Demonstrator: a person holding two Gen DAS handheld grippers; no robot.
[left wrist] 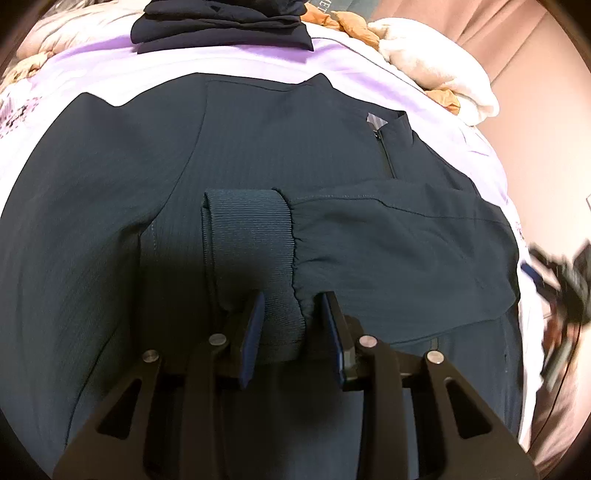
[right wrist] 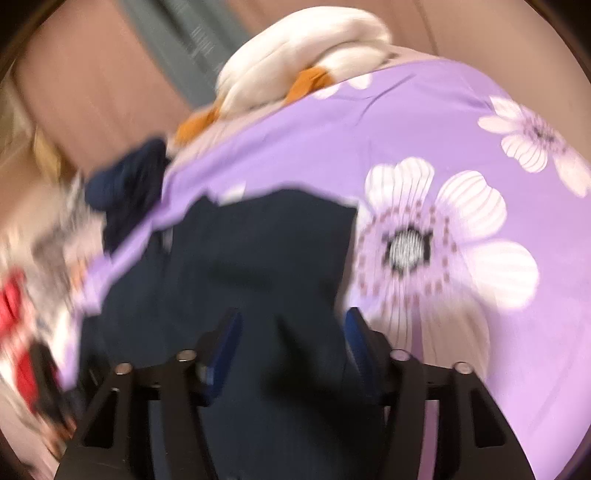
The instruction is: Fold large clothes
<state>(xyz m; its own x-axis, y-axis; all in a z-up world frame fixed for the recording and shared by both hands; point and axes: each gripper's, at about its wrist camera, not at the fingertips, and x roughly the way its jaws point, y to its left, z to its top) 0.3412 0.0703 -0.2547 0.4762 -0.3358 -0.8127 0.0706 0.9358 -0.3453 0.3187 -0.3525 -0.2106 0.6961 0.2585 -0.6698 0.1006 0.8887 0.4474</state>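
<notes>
Two tools work one dark jacket (left wrist: pixel 258 155), which lies spread flat on a bed with a purple flowered sheet (right wrist: pixel 424 122). My left tool (left wrist: pixel 291 325) straddles the ribbed cuff (left wrist: pixel 247 236) of a sleeve (left wrist: pixel 388 240) folded across the jacket's front; its jaws are partly apart and the pads look clear of the cloth, so I judge the cuff released, not pinched. My right tool (right wrist: pixel 291 343) hangs over the jacket's edge, near the sheet, jaws apart, gripping nothing; that view is blurred. A folded dark garment (left wrist: pixel 221 26) sits beyond, and a white pillow (right wrist: pixel 303 48) at the bed's far corner. I judge one sleeve is folded in. Next, I would need to take the jacket's side or hem with both tools and fold it over evenly, without dragging the sleeve.
</notes>
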